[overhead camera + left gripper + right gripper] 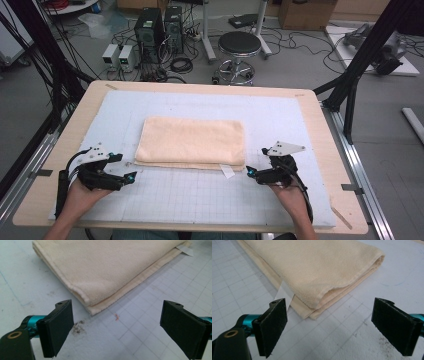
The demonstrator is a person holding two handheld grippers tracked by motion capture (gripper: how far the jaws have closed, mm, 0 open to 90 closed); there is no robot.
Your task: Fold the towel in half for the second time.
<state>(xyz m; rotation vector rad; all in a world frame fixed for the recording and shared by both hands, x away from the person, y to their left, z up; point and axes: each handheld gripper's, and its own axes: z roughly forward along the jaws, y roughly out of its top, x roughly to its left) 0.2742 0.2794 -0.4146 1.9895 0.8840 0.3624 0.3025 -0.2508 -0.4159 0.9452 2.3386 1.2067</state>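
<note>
Folded beige towel (191,142) lying mid-mat, folded flat. Left gripper (131,176) and right gripper (248,171) facing near corners — both jaws standing wide, gripping nothing (white label (284,293) sticking out). Judging: approaching for next fold; pinching both corners together needed.

A cream terry-cloth towel (192,141), folded into a flat layered rectangle, lies at the middle of the white gridded mat (200,200), its long side along the near edge, a small white tag (227,171) jutting out near its right corner.
</note>
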